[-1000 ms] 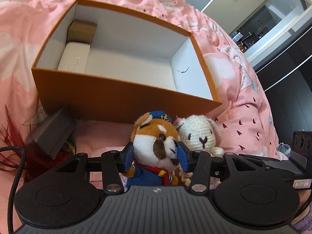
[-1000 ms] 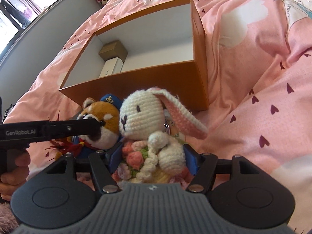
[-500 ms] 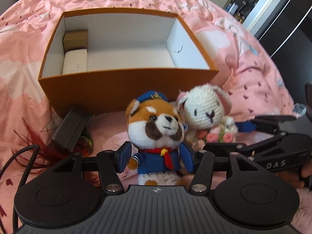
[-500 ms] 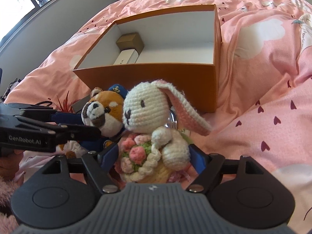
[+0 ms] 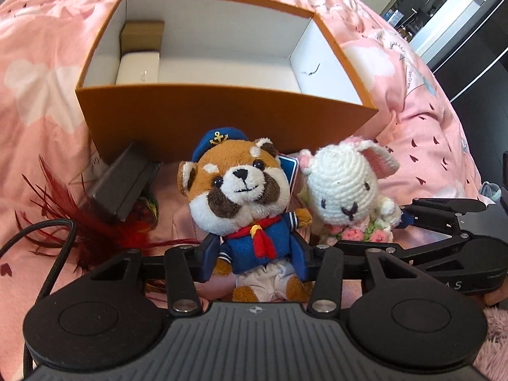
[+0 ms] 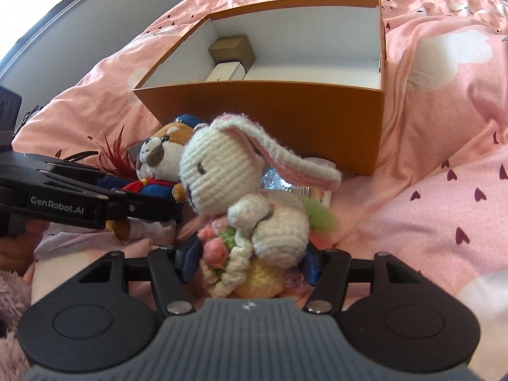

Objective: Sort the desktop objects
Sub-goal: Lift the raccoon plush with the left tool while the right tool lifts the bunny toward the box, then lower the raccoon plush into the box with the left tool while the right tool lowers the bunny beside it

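Sorting in progress. The red-panda sailor plush [image 5: 246, 203] was clamped at its blue-jacketed torso by the left gripper [image 5: 254, 258], and the crocheted rabbit [image 6: 250, 197] was gripped low on its body, at the bouquet, by the right gripper [image 6: 249, 262]. Both toys were held upright and side by side, just in front of the orange box [image 5: 222, 117]; low grips left the heads free, presumably so that each could be lifted over the near wall. Inside the box, at its left end, a brown carton [image 5: 143, 36] and a white case [image 5: 138, 70] were packed together, the remaining floor being left for the toys. A dark box [image 5: 123, 187] and red feathers [image 5: 60, 203] lay on the pink bedding [image 6: 444, 127], unsorted.
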Tool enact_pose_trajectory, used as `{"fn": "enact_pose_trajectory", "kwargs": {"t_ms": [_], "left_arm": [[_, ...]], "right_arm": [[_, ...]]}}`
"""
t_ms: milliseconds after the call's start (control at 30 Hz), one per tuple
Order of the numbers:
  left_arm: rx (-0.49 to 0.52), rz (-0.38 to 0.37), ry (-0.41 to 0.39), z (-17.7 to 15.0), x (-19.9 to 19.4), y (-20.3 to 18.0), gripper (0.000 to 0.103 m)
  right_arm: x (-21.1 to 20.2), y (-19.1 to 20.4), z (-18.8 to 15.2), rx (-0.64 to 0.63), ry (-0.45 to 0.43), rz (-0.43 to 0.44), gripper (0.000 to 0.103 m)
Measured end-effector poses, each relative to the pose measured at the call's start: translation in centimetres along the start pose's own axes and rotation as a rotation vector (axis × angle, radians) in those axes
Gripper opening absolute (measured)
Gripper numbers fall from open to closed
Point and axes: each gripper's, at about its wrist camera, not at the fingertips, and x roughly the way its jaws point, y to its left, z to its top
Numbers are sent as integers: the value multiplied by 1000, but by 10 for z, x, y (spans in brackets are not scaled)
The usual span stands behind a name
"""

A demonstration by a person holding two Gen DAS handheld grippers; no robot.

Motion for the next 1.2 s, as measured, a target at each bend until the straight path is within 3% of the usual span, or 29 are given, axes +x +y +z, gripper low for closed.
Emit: {"fn": "enact_pose_trajectory", "kwargs": {"t_ms": [200, 400, 833, 1000, 1200], "left_arm": [[6, 11, -51, 5, -15, -6, 50], [29, -2, -153, 17, -45, -16, 50], [119, 65, -401, 84, -95, -35, 50], [138, 98, -424, 110, -89, -36, 50], [129, 127, -324, 124, -50, -21, 50]], "right_arm": [[-22, -4, 10, 41, -65, 19, 60], [-48, 0, 31, 50, -166, 58, 60], [-63, 20, 112, 63, -407, 43, 60], [-43, 22, 134, 82, -424, 22, 60], [3, -4, 140, 159, -299, -48, 60]]}}
